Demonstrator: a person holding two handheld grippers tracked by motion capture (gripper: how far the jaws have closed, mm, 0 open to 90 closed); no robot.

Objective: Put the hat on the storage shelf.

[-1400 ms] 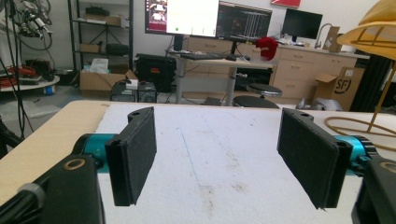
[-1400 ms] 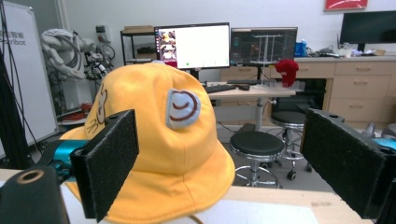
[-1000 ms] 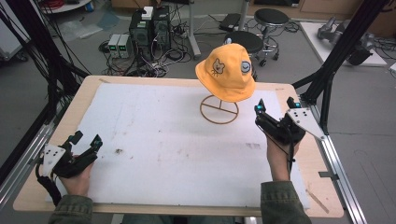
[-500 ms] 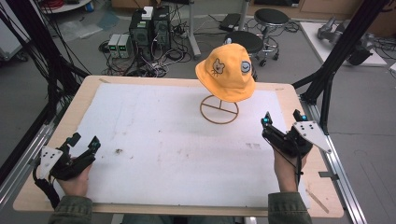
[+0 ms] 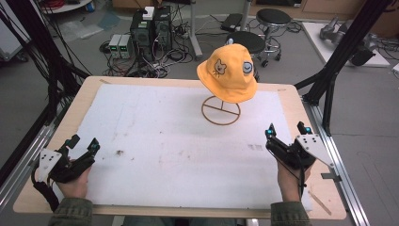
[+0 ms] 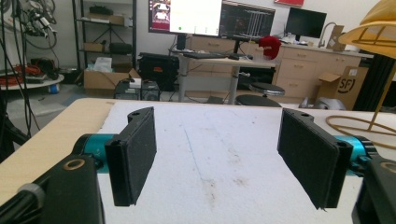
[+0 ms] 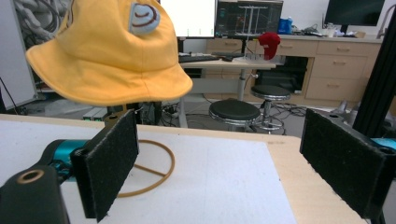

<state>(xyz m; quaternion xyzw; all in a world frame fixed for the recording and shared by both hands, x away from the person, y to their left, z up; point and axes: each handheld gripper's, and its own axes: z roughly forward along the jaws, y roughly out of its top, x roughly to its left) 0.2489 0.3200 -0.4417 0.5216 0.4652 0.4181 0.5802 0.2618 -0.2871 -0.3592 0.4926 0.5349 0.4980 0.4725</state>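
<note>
Soft matt cloth hat (image 5: pixel 229 71) on thin wire stand (image 5: pixel 221 110); rough black foam-like fingers (image 7: pixel 108 165).

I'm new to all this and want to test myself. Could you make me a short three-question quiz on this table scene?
1. True or false: the yellow hat lies flat on the white mat.
2. Which is nearer the hat: A) left gripper B) right gripper?
3. Fill in: both grippers' jaws stand ____.

Key: 1 false, it sits on a wire stand. 2 B. 3 open, holding nothing.
</note>
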